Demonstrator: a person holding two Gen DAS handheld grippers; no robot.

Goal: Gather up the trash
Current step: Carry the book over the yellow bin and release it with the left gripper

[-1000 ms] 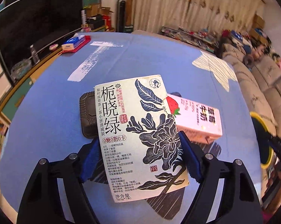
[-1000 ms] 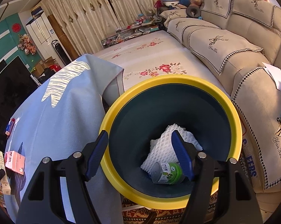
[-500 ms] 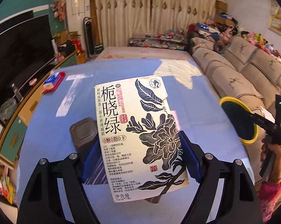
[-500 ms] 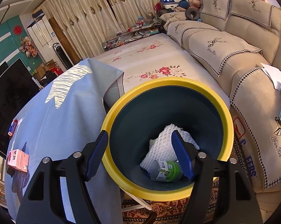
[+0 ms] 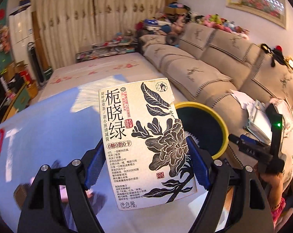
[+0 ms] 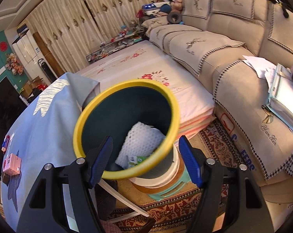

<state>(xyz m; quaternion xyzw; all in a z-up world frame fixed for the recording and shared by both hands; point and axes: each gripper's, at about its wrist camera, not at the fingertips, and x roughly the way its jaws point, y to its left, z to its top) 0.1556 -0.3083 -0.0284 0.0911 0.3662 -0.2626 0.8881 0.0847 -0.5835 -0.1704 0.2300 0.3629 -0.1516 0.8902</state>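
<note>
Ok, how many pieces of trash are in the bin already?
2 visible: a white foam net against the bin's inner wall and a green-labelled can below it; more may be hidden.

Living room: beige sofa [image 6: 234, 44] along right wall, cream curtains [image 5: 84, 19] behind, patterned rug [image 6: 210, 139] on floor, framed painting [image 5: 257, 0] above, blue-clothed table [image 6: 41, 124] left.

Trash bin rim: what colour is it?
Yellow rim on a dark teal round plastic bin; right wrist view shows it best.
</note>
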